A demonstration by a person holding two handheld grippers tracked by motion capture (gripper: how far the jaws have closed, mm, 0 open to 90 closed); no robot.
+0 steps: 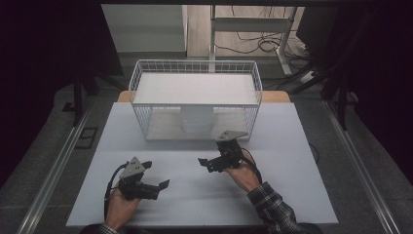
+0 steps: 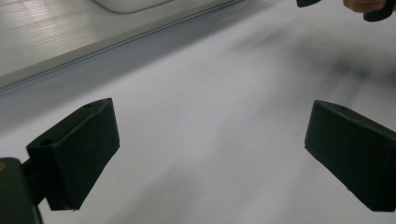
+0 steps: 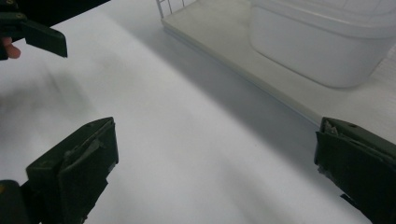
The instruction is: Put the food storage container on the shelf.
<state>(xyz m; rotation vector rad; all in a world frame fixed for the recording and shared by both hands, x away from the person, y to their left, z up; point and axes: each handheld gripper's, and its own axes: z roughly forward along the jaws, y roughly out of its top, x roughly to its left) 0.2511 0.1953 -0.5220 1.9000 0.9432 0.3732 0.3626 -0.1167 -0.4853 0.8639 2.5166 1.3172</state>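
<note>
A white table (image 1: 146,122) lies bare across its near half, leaving free room around two grippers. One wire basket (image 1: 195,100) (white, on a board) stands at the far edge, holding one white tub (image 1: 196,119). The right gripper (image 1: 210,163), nearer the basket, and the left gripper (image 1: 158,181) both gape wide, holding nothing.

Wire basket (image 1: 195,68) at surface (image 1: 292,161) far edge, white container (image 1: 197,119) inside; both tools, left (image 1: 155,187) and right (image 1: 210,163), empty, near side of basket.

Lab, rail-framed table (image 1: 292,146), floor cables (image 1: 253,46)
</note>
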